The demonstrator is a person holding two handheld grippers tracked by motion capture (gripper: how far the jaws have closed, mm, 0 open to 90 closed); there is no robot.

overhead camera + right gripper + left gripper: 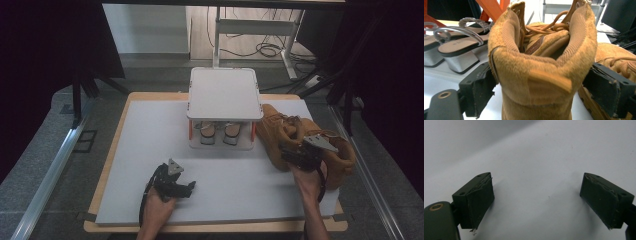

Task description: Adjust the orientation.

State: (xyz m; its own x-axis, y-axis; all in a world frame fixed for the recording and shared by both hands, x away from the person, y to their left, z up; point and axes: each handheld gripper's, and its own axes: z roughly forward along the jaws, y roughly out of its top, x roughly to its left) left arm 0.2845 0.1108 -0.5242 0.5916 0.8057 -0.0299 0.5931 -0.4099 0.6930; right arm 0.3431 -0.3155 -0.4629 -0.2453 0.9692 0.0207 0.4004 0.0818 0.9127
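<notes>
While the left gripper (537, 202) gapes empty, the right gripper (541, 92) straddles the tan boot (541, 65) loosely.

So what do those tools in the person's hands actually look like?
Each tool, the left tool and the right tool, is black with two blocky jaws, worn at the pad edges, a grey three-cornered plate on top and a brass-ringed hole on the body. The forearms are bare of sleeves.
</notes>
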